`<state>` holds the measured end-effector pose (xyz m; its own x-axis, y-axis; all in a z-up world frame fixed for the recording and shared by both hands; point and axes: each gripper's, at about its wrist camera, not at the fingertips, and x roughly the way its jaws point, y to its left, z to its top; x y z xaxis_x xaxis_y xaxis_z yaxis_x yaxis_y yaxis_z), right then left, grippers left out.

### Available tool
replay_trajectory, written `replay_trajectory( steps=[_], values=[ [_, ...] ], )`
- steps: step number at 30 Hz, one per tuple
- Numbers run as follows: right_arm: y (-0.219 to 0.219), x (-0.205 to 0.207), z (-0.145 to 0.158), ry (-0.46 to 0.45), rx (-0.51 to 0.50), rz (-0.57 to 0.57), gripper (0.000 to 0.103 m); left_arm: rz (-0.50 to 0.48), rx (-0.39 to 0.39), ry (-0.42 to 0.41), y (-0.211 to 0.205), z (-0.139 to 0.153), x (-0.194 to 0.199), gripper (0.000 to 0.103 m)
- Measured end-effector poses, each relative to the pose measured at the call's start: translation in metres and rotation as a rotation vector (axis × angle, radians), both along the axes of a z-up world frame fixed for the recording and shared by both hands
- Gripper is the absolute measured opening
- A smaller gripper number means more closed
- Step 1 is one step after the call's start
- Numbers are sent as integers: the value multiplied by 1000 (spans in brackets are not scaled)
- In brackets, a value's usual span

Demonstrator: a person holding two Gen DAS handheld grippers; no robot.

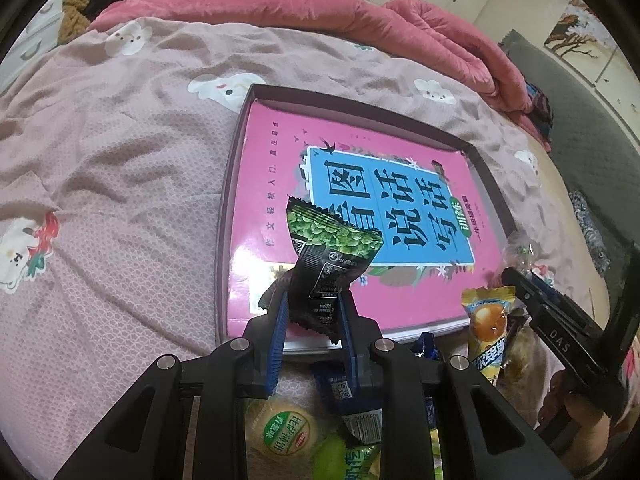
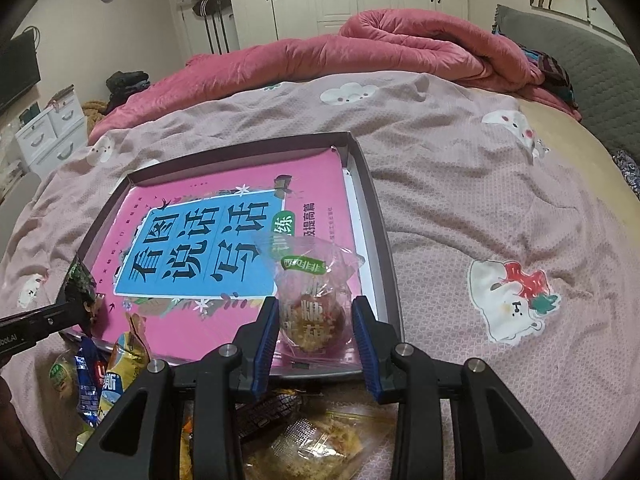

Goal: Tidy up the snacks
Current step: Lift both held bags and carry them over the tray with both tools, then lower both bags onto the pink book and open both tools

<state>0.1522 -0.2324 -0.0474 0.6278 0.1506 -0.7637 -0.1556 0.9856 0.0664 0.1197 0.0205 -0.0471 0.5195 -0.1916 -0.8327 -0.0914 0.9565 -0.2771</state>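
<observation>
My left gripper (image 1: 310,300) is shut on a black and green pea snack packet (image 1: 326,252) and holds it over the near edge of a dark shallow box (image 1: 232,184) with a pink book (image 1: 264,176) inside. My right gripper (image 2: 314,320) is shut on a clear wrapped pastry (image 2: 310,292) above the box's (image 2: 380,216) near right corner. The left gripper's packet shows at the left of the right wrist view (image 2: 78,284). Loose snacks lie in front of the box: a yellow packet (image 1: 486,320), blue packets (image 1: 344,392) and green-labelled cakes (image 1: 280,432).
The box lies on a bed with a pink patterned sheet (image 2: 480,200). A rolled red quilt (image 2: 360,48) lies at the far side. A grey headboard (image 2: 580,72) is at the right. White drawers (image 2: 52,136) stand at the left.
</observation>
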Motion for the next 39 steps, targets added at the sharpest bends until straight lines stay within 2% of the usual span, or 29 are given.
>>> replay_trajectory(
  steps=[6, 23, 28, 39],
  values=[
    [-3, 0, 0, 6, 13, -10, 38, -9, 17, 11, -2, -1, 2, 27],
    [-11, -2, 3, 5, 48, -37, 41, -8, -12, 8, 1, -1, 0, 28],
    [-13, -5, 7, -6, 59, -40, 41, -6, -28, 1, 2, 2, -2, 39],
    [-16, -14, 26, -55, 96, -26, 48, -2, -66, -28, 7, 13, -11, 54]
  ],
)
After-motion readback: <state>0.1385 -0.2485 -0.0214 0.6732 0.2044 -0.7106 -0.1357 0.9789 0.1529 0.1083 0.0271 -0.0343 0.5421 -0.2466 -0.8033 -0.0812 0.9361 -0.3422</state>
